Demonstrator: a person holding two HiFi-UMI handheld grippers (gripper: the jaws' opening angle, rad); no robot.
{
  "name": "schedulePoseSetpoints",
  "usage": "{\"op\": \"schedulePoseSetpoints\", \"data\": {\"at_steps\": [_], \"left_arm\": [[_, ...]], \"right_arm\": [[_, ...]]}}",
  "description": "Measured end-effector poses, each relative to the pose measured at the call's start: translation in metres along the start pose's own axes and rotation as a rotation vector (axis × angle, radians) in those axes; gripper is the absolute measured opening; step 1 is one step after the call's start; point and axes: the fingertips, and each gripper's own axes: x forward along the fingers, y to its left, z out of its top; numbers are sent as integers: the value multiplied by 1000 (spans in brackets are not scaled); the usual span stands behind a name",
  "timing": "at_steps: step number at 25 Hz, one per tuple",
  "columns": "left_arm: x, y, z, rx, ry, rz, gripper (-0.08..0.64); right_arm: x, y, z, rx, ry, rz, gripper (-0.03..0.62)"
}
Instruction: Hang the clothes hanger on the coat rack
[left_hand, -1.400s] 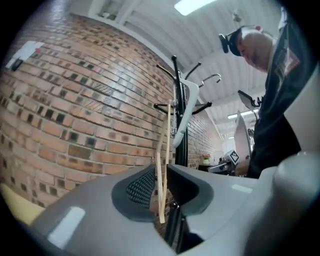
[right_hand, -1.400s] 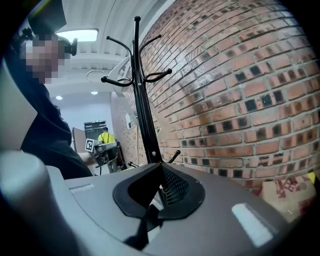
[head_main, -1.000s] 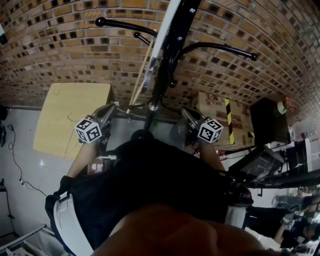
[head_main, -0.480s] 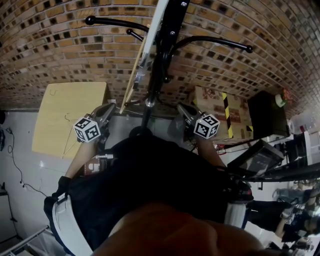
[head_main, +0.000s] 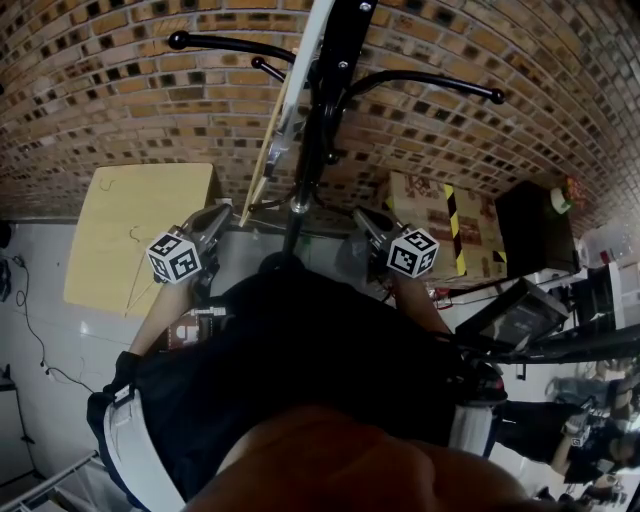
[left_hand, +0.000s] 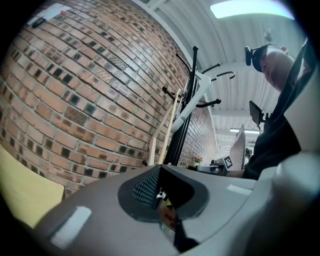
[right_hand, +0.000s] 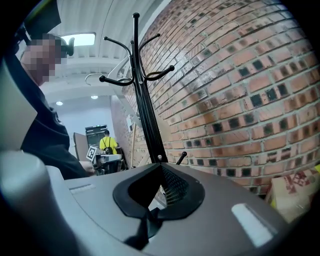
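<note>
The black coat rack (head_main: 318, 130) stands before the brick wall, straight ahead of me. A white clothes hanger (head_main: 308, 50) hangs on its upper arms; it also shows in the left gripper view (left_hand: 192, 97) and in the right gripper view (right_hand: 120, 67). My left gripper (head_main: 222, 210) is held level to the left of the pole, shut and empty (left_hand: 160, 167). My right gripper (head_main: 358, 215) is to the right of the pole, its jaws together with nothing in them (right_hand: 160, 166). Neither gripper touches the rack or the hanger.
A wooden slat (head_main: 268, 160) leans against the rack. A pale wooden table top (head_main: 140, 230) lies at the left. At the right stand a cardboard box with black and yellow tape (head_main: 440, 215) and a black case (head_main: 535, 240). A person in yellow (right_hand: 106, 144) stands far off.
The head view has shifted a little, so the rack sits slightly higher in the picture. Both grippers keep their places and stay shut. The hanger stays on the rack.
</note>
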Motion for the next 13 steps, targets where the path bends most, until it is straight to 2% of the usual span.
{"op": "schedulePoseSetpoints", "data": {"at_steps": [13], "left_arm": [[-2, -2, 0, 0, 0, 7, 2]], "right_arm": [[2, 3, -2, -10, 9, 11, 12]]}}
